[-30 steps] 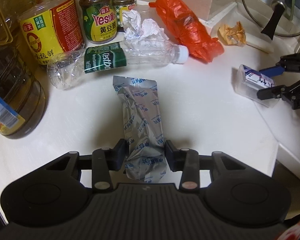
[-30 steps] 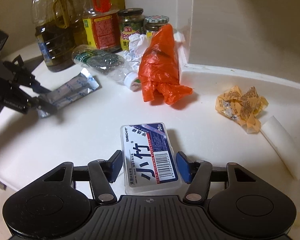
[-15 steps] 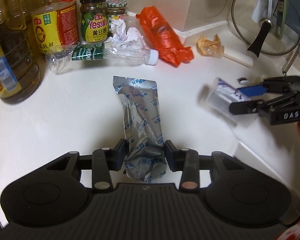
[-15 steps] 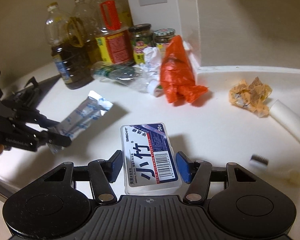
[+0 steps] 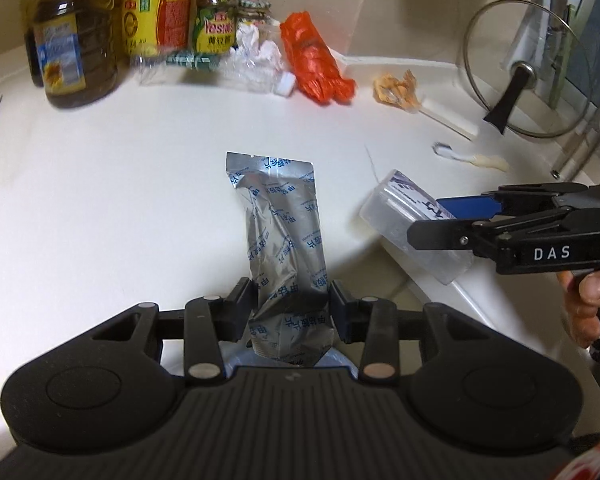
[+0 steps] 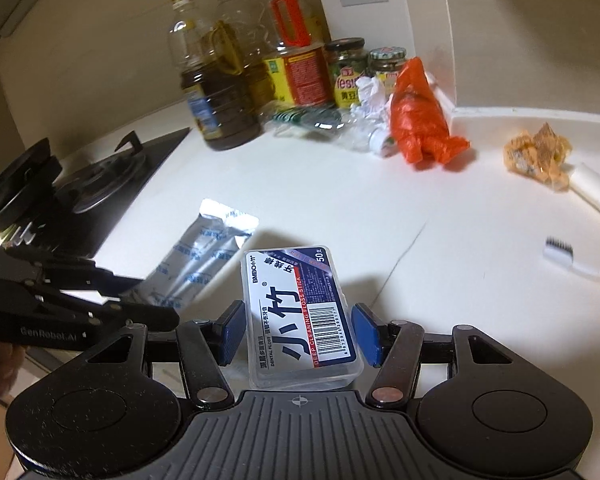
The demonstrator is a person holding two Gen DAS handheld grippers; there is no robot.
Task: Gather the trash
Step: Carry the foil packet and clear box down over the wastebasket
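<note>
Holding silver foil packet (image 5: 286, 248) clamped in left gripper (image 5: 293, 307), floss box (image 6: 300, 316) clamped in right gripper (image 6: 299, 332), above worktop (image 5: 120, 200); remaining at 12 o'clock: orange bag (image 5: 314, 66), crushed bottle (image 5: 204, 66), yellow wrapper (image 5: 394, 87)

- The left wrist camera sat just behind the left gripper (image 5: 293, 304) and looked forward and steeply down along its fingers over the white counter (image 5: 120, 208).
- It faced the orange bag (image 5: 314, 66), which lay far off near the top of the view, by the back wall.
- The right wrist camera sat behind the right gripper (image 6: 299, 334), also angled down, facing the same orange bag (image 6: 418, 120) from the counter's front edge.
- Both views shared the orange bag and the bottles and jars left of it.
- Each camera caught the other gripper: the right gripper (image 5: 440, 222) right of the bag, the left gripper (image 6: 140, 300) well left of it.
</note>
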